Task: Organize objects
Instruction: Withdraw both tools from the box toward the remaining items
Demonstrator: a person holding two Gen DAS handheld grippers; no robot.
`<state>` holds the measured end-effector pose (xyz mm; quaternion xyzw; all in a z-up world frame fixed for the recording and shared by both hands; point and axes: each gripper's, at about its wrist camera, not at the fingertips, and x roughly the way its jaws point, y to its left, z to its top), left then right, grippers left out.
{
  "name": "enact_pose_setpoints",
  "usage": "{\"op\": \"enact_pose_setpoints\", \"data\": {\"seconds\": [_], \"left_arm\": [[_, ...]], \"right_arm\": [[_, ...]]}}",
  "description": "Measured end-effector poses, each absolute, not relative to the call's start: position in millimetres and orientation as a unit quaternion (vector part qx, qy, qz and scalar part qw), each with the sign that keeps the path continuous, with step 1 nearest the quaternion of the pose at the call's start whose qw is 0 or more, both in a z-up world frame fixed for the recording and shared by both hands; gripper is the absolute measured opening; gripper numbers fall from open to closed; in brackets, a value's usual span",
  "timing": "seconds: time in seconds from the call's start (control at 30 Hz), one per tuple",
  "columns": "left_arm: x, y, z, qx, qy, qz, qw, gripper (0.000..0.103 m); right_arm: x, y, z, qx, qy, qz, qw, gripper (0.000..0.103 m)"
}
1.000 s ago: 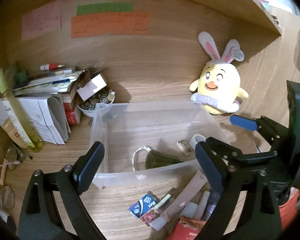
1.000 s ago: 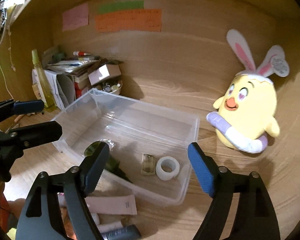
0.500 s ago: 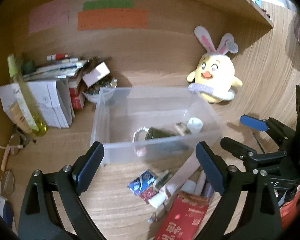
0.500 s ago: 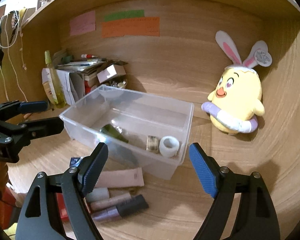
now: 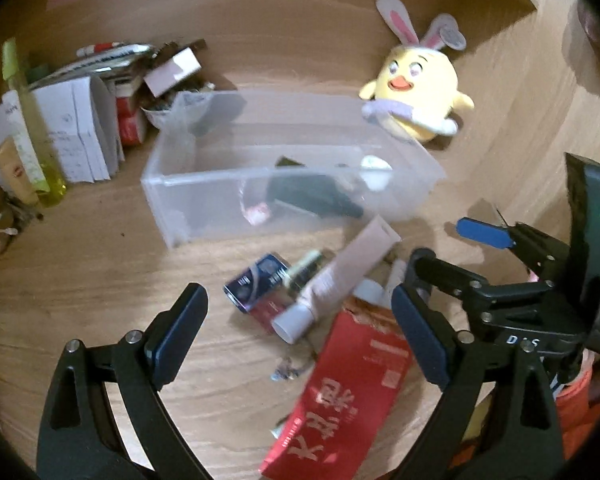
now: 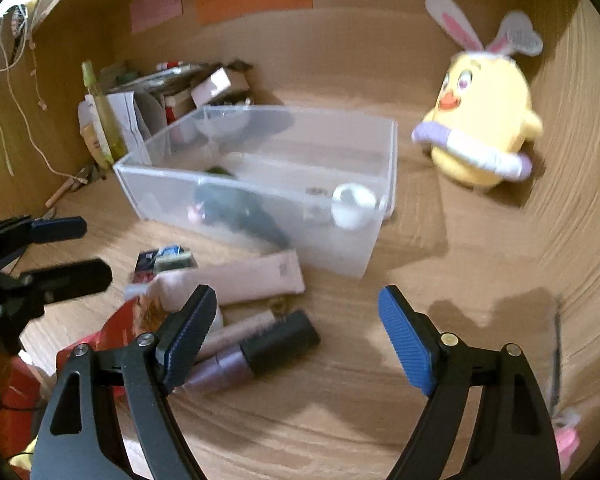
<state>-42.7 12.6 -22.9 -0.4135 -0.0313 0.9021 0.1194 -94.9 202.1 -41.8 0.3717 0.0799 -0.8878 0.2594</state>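
Fingers of both grippers are held wide apart with nothing between them: the left gripper [image 5: 300,344] is poised over the loose pile, the right gripper [image 6: 296,340] above bare desk just beside it, a spread that would suit a first pick from the pile. Item one, a clear plastic bin [image 6: 380,240], is set on the wooden desk [image 5: 80,272] behind the pile, seemingly as the collecting place; a dark green pouch [image 6: 236,208], a white tape roll [image 6: 352,204] and a small object too blurred to name are already lodged in it. Item two, the unsorted pile, is laid just in front of the bin: a pink cosmetic tube [image 5: 348,272] with a white cap, lying aslant and resting across a dark blue packet [image 5: 256,280]; a red box with white characters [image 5: 340,400] nearest the left gripper; a purple tube with a black cap [image 6: 256,352] nearest the right gripper's left finger; a pale slim tube [image 6: 240,330] between. All are judged still to be binned. Item three, a yellow chick plush with rabbit ears [image 6: 484,120], is stood well apart against the back panel, probably as décor. Item four, a heap of papers and boxes [image 5: 84,120], is stacked at far left with a yellow-green bottle [image 5: 32,132] upright before it.
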Motion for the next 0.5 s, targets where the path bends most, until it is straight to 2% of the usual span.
{"op": "enact_pose_setpoints", "data": {"seconds": [0.3,0.37,0.5], "left_arm": [[-31,28,-33,-0.43,-0.039,0.889,0.152,0.094],[-31,33,-41,-0.441,-0.034,0.883,0.156,0.094],[-33,39,-52,-0.459,-0.031,0.872,0.168,0.094]], "right_arm": [[-100,208,-71,0.433,0.053,-0.856,0.277,0.078],[-102,211,-73,0.438,0.044,-0.853,0.281,0.072],[-104,218,-74,0.443,0.033,-0.85,0.283,0.065]]}}
